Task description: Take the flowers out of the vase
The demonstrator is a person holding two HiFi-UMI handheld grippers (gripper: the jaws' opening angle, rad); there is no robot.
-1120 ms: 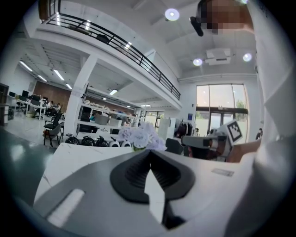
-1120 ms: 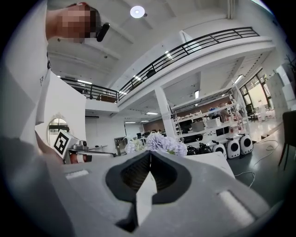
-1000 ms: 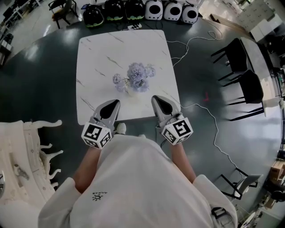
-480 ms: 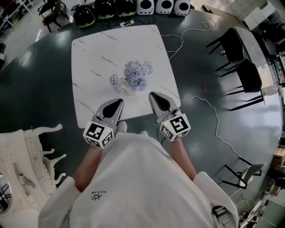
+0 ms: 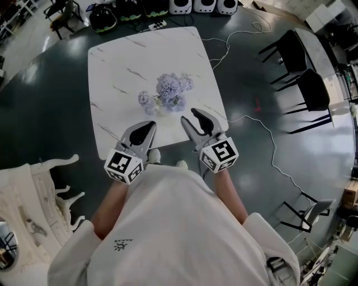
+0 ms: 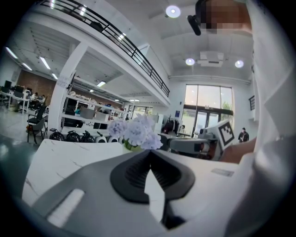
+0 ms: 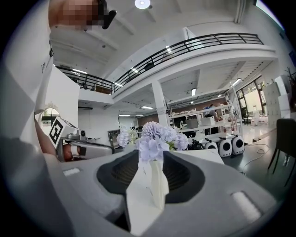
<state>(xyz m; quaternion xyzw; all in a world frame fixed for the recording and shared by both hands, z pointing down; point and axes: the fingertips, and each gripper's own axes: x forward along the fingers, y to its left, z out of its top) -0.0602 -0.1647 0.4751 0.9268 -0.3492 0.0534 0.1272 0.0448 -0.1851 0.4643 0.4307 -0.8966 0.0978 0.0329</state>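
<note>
A bunch of pale purple flowers [image 5: 170, 89] stands in a small white vase [image 5: 152, 109] near the front of the white marble table [image 5: 128, 56]. My left gripper [image 5: 150, 124] hovers over the table's front edge, just short of the vase, with its jaw tips meeting. My right gripper [image 5: 189, 116] sits to the right of the vase; its jaws have just been opening and hold nothing. In the right gripper view the flowers [image 7: 155, 136] and vase [image 7: 156, 180] show through the gap ahead. The left gripper view shows the flowers [image 6: 134, 132] beyond the closed tips [image 6: 149, 152].
Black chairs [image 5: 305, 84] stand on the dark floor to the right, with a white cable [image 5: 268, 145] trailing near the table. An ornate white chair [image 5: 33, 190] is at lower left. Several round black and white devices [image 5: 201, 5] line the far side.
The right gripper's jaws have gone from shut to apart. Both grippers stay near the table's front edge, and the flowers remain in the vase.
</note>
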